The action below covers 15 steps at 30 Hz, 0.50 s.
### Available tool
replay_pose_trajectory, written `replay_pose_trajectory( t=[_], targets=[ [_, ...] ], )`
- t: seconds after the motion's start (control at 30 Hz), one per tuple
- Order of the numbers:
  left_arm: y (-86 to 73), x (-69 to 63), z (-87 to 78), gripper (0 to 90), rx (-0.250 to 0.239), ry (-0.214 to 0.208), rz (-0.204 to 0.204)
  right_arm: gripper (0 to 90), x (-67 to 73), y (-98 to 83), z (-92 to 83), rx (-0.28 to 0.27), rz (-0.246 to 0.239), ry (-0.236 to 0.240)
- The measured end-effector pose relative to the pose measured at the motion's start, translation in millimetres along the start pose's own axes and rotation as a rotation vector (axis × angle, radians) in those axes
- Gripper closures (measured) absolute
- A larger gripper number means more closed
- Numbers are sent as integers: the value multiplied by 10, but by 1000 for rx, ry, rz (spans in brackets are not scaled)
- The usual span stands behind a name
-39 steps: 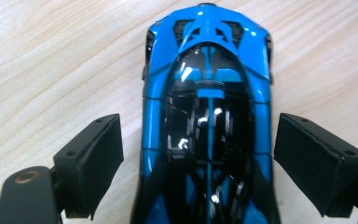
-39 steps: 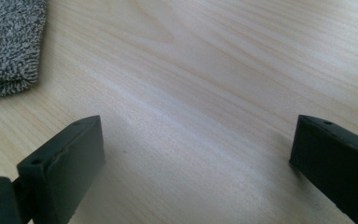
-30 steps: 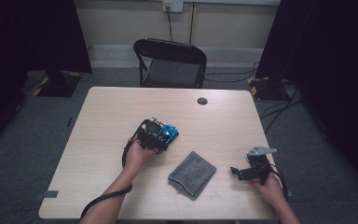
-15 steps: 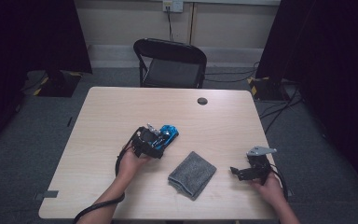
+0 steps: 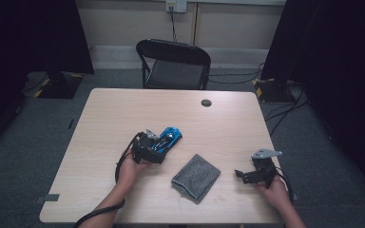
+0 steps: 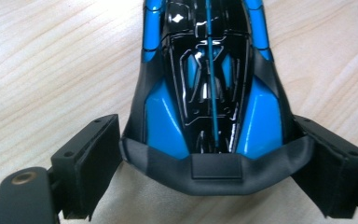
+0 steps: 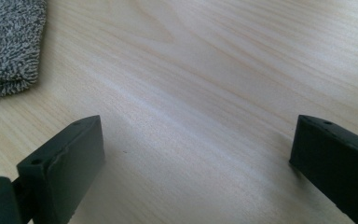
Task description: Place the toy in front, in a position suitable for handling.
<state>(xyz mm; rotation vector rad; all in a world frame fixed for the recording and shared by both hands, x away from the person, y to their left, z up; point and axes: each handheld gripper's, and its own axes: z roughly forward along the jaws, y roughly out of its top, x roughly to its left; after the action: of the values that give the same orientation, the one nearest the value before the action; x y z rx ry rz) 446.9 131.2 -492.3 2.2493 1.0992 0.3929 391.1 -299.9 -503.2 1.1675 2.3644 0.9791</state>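
Plainly unlettered, the blue toy car sits between the spread left gripper.

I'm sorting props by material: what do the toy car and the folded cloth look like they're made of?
The toy car looks like glossy moulded plastic: its blue and black panels carry sharp highlights, while its dark end piece is matt, possibly rubbery. The folded cloth looks like grey terry or microfibre; the right gripper view shows a looped, speckled pile. Neither can be confirmed by look alone.
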Motion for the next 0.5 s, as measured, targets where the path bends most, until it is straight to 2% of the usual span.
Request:
replay_pose_trajectory(
  t=[0.13,0.33,0.5],
  targets=[
    [-8,-7,22,133,-22,-15,-10,22,0,0,0,0,0,0],
    [-31,-6,47,129,-62,-28,8,22,0,0,0,0,0,0],
    [-111,-3,56,126,-129,-32,5,22,-1,0,0,0,2,-3]
  ],
)
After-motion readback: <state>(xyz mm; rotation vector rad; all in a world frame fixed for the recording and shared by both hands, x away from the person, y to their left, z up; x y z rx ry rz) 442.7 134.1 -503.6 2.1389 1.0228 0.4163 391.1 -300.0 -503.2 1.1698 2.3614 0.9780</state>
